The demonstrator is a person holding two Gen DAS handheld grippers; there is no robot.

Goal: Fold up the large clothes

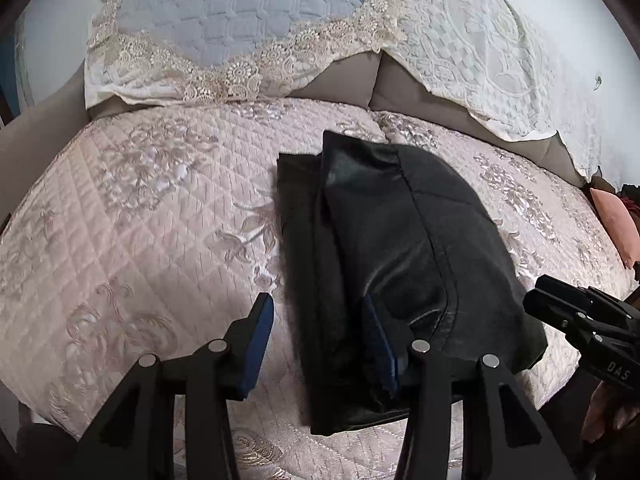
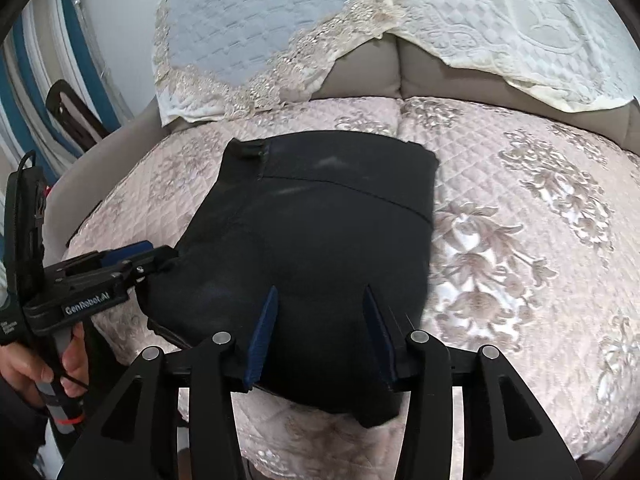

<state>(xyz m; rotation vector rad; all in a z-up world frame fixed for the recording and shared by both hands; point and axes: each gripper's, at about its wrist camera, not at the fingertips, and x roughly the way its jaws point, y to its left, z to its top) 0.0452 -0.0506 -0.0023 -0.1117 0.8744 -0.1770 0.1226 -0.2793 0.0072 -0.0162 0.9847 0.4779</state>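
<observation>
A black, shiny garment (image 1: pixel 400 220) lies folded into a compact bundle on the pink quilted sofa seat (image 1: pixel 140 220). My left gripper (image 1: pixel 320 344) hovers open over the garment's near left edge; its right finger is above the cloth and its left finger is above the seat. From the right wrist view the same garment (image 2: pixel 320 220) fills the middle, and my right gripper (image 2: pixel 320 336) stands open just above its near edge, pads clear of the cloth. The left gripper (image 2: pixel 156 256) shows at the garment's left side, the right gripper (image 1: pixel 538 300) at its right.
Lace-edged cream and blue covers (image 1: pixel 240 20) drape the grey backrest. A pink cushion (image 1: pixel 612 220) sits at the far right of the seat. A hand (image 2: pixel 24 364) holds the left gripper's handle. The seat cover (image 2: pixel 520 240) spreads wide on both sides of the garment.
</observation>
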